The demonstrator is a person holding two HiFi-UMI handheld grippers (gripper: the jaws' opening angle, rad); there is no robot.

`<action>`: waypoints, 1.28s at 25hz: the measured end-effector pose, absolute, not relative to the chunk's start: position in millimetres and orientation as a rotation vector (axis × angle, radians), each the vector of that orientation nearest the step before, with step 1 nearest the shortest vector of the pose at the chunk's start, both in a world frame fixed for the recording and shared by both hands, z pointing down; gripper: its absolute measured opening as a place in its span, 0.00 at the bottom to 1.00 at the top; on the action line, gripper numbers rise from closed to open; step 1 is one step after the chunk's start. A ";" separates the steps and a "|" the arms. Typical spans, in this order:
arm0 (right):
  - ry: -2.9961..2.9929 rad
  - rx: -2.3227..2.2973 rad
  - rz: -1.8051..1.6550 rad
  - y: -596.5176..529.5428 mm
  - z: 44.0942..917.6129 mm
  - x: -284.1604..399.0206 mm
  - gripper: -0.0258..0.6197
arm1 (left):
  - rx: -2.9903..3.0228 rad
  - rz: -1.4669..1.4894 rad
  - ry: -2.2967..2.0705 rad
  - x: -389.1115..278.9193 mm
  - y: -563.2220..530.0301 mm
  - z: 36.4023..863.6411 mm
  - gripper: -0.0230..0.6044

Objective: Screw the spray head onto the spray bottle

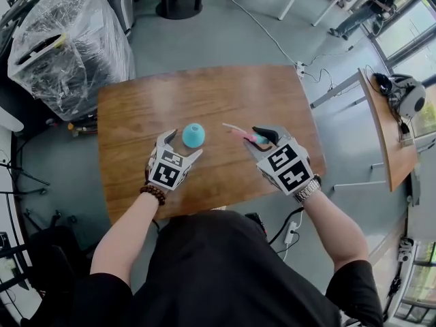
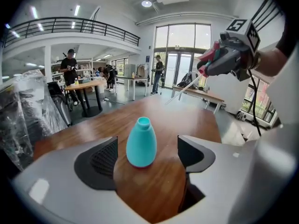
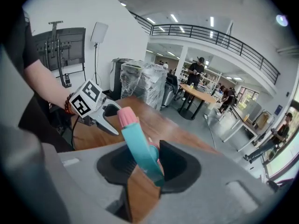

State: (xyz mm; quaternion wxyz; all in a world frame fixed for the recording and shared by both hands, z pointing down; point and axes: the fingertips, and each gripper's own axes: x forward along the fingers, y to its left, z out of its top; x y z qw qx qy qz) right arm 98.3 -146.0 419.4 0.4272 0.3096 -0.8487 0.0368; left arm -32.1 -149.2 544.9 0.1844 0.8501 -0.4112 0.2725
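Observation:
A teal spray bottle [image 1: 193, 135] [image 2: 141, 143] stands upright on the wooden table [image 1: 136, 114], its neck bare. My left gripper [image 1: 182, 145] [image 2: 145, 155] is open just in front of it; the bottle sits between the two pads with a gap on each side. To the right, my right gripper [image 1: 262, 137] [image 3: 142, 164] is shut on the spray head [image 1: 249, 138] [image 3: 138, 143], a teal and pink piece held above the table. Its thin dip tube [image 1: 231, 127] [image 2: 184, 87] points toward the bottle. The left gripper view shows the right gripper [image 2: 229, 59] up at the right.
A plastic-wrapped stack [image 1: 68, 39] stands on the floor beyond the table's far left corner. A second wooden table [image 1: 385, 135] with a helmet-like object is off to the right. Cables run across the grey floor [image 1: 272, 26] behind the table.

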 end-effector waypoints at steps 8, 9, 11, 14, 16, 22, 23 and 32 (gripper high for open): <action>-2.151 0.793 0.180 -143.0 410.0 94.4 0.23 | 2.427 0.907 -1.212 -33.3 -161.4 583.6 0.76; -2.153 0.793 0.184 -142.1 408.6 93.9 0.23 | 2.431 0.917 -1.219 -32.7 -162.9 588.0 0.77; -2.154 0.792 0.189 -140.4 406.6 92.9 0.23 | 2.442 0.932 -1.222 -30.4 -166.2 596.9 0.79; -2.155 0.789 0.197 -138.1 404.3 91.3 0.23 | 2.454 0.944 -1.211 -26.2 -170.4 610.5 0.79; -2.156 0.789 0.204 -137.0 402.3 90.5 0.23 | 2.454 0.951 -1.207 -25.1 -173.5 618.4 0.79; -2.157 0.786 0.227 -134.2 397.6 88.3 0.23 | 2.446 0.976 -1.188 -21.4 -182.0 636.6 0.79; -2.158 0.786 0.231 -134.1 396.6 87.9 0.23 | 2.446 0.979 -1.181 -20.3 -182.9 638.8 0.79; -2.167 0.797 0.247 -134.1 390.6 89.2 0.23 | 2.446 1.004 -1.147 -15.4 -187.9 650.3 0.74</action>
